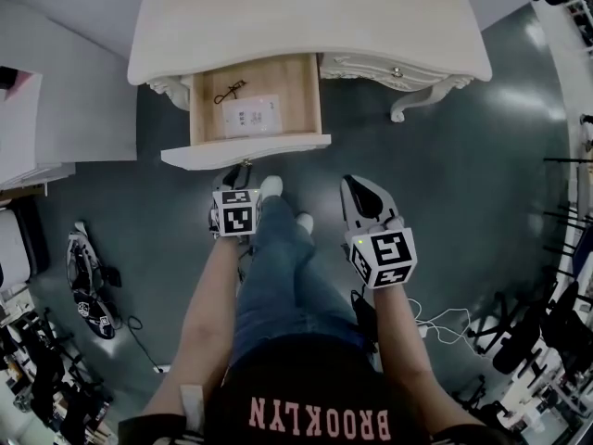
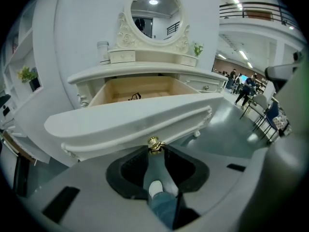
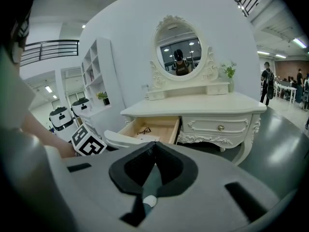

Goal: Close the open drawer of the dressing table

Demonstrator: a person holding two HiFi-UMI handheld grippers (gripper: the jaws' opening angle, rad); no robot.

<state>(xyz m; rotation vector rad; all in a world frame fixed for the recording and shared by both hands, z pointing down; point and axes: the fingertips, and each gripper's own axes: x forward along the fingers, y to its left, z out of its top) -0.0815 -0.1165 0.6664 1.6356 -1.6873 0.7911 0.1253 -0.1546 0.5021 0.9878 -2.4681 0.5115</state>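
The cream dressing table (image 1: 306,17) has its left drawer (image 1: 246,149) pulled out, with a black hairpin and a white card on its wooden floor. My left gripper (image 1: 236,172) is just under the drawer's front panel. In the left gripper view its jaw tips (image 2: 154,148) close on the small brass knob (image 2: 153,143) beneath the white drawer front (image 2: 130,117). My right gripper (image 1: 352,185) hangs to the right of the drawer and apart from it. Its jaws (image 3: 154,145) meet at the tip with nothing in them. The open drawer (image 3: 145,129) lies ahead on its left.
The right-hand drawer (image 1: 397,71) is closed, above a curved table leg (image 1: 408,105). My legs and white shoes (image 1: 278,211) stand right before the open drawer. A white cabinet (image 1: 37,119) is at the left, gear (image 1: 88,286) on the floor, cables (image 1: 445,323) at the right.
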